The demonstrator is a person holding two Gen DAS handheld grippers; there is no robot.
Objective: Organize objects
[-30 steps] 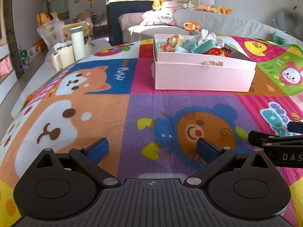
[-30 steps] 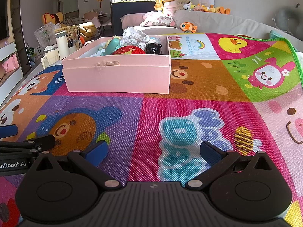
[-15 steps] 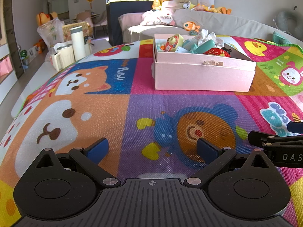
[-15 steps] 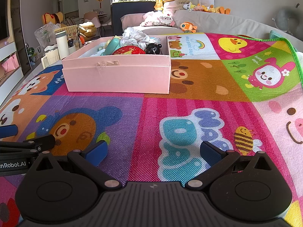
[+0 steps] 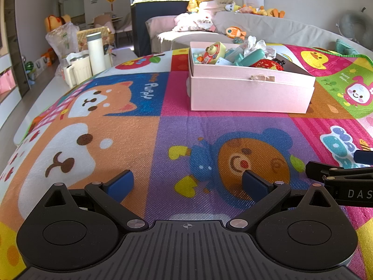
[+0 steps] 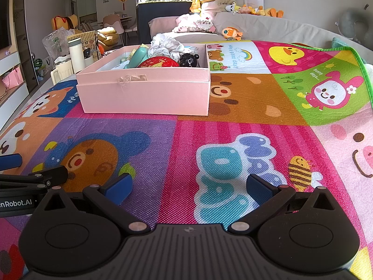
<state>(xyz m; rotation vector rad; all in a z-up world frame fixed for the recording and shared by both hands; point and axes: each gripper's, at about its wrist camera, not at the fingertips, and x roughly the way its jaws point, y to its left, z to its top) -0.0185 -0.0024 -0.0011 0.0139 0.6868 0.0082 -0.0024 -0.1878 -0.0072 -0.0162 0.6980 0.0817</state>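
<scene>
Spread wide and empty, left gripper (image 5: 187,183) and right gripper (image 6: 188,186) low over the cartoon play mat (image 6: 233,126), side by side, well short of the toy-filled pink box (image 6: 144,93).

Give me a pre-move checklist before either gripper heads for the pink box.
1. Left gripper jaws open and empty: ok.
2. Right gripper jaws open and empty: ok.
3. Pink box open on top, with no lid over it: ok.
4. Play mat free of objects between grippers and box: ok.
5. Contents reachable: red round toy and black bear figure sit near the front wall: ok.
6. Where the items should go: cannot tell.
</scene>
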